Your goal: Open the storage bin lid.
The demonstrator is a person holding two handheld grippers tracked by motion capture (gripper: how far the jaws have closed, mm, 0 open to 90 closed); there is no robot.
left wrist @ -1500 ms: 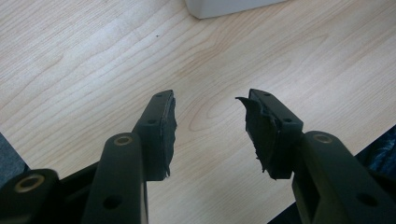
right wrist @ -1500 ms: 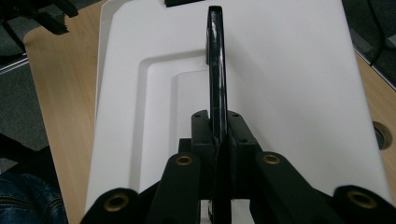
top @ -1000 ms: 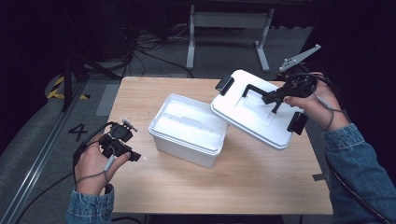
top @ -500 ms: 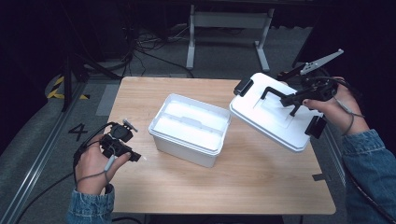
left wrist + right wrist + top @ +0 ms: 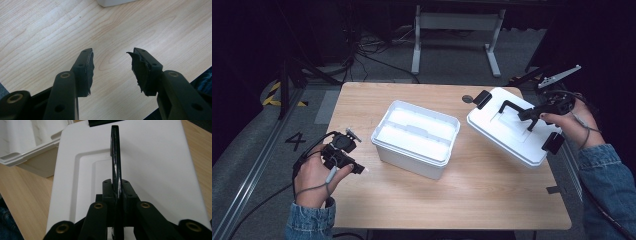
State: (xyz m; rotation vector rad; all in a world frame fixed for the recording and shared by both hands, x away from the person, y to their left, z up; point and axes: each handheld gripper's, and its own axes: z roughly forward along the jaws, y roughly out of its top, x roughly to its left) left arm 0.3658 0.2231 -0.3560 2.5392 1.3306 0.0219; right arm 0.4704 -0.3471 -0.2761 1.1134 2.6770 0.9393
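- The right gripper (image 5: 116,195) has its jaws closed tight on the black handle (image 5: 115,152) of the lid (image 5: 507,131); the thin bar stands on edge between them.
- The left gripper (image 5: 112,66) has its jaws parted with nothing between them, over bare bench (image 5: 422,200) at the near left. Its pads (image 5: 138,70) look torn at the edges.
- The lid is off the box (image 5: 416,137), at the right of the bench and tilted, its far left corner low near the bench. Black latches show at its far and right edges.
- The box stands open at mid-bench, well apart from the left gripper, just left of the lid.
- Judging by looks, the lid is light, stiff plastic with a smooth, likely slippery face. The handle is the sound place to hold it, though a flat lid hung from a thin bar may swing or twist in the jaws.
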